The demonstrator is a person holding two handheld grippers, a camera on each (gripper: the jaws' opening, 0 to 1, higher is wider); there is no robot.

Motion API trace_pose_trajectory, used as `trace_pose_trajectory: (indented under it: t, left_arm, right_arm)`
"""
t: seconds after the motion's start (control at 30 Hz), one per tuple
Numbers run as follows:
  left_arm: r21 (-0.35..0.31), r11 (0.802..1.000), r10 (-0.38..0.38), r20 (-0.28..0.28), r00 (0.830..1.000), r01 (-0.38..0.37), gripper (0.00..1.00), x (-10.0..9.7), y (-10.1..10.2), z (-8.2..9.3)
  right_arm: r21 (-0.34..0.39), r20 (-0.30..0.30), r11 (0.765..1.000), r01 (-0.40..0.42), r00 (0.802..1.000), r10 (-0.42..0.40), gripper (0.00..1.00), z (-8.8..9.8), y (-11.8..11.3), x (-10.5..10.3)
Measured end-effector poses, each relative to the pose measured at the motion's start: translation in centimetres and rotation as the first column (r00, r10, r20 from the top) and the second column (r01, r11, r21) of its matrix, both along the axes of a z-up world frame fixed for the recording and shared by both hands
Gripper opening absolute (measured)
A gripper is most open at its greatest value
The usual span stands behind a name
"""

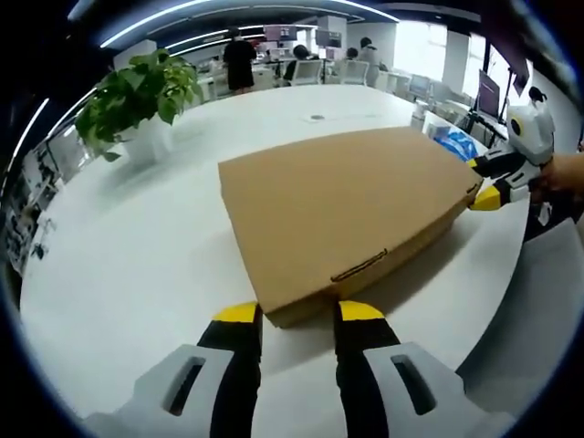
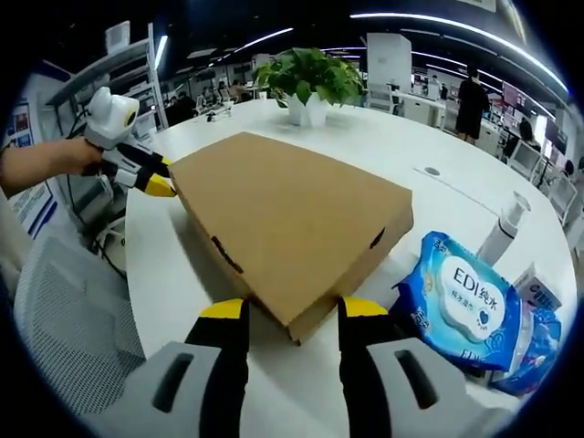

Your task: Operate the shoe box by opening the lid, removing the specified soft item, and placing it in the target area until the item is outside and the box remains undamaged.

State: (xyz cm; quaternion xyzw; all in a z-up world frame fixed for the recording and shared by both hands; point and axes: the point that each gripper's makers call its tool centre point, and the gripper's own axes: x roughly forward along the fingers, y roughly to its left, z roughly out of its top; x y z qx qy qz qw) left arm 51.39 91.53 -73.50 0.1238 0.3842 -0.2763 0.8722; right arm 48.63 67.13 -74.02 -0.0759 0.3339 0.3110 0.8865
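A closed brown cardboard shoe box (image 1: pixel 342 205) lies flat on the white table (image 1: pixel 137 265). My left gripper (image 1: pixel 299 312) is open, its yellow-tipped jaws standing on either side of the box's near corner. My right gripper (image 2: pixel 294 308) is open too, with the opposite corner of the box (image 2: pixel 283 214) between its jaws. Each gripper appears in the other's view at the far corner: the right gripper (image 1: pixel 482 181) held by a hand, the left gripper (image 2: pixel 161 177) likewise. The lid is down, so the box's inside is hidden.
A potted plant (image 1: pixel 146 100) stands on the table beyond the box. Blue wet-wipe packs (image 2: pixel 461 297) and a white pump bottle (image 2: pixel 505 228) lie beside the box. A grey chair (image 2: pixel 64 310) is at the table's edge. People stand at desks far behind.
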Motion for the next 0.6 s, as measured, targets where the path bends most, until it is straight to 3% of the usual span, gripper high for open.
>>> trace_pose_trajectory:
  t: [0.6]
  left_arm:
    - [-0.001,1.0,-0.002,-0.011,1.0,0.002,0.29,3.4,-1.2,0.1]
  right_arm:
    - [-0.011,-0.012,1.0,-0.002,1.0,0.002,0.35,0.0,-1.2,3.5]
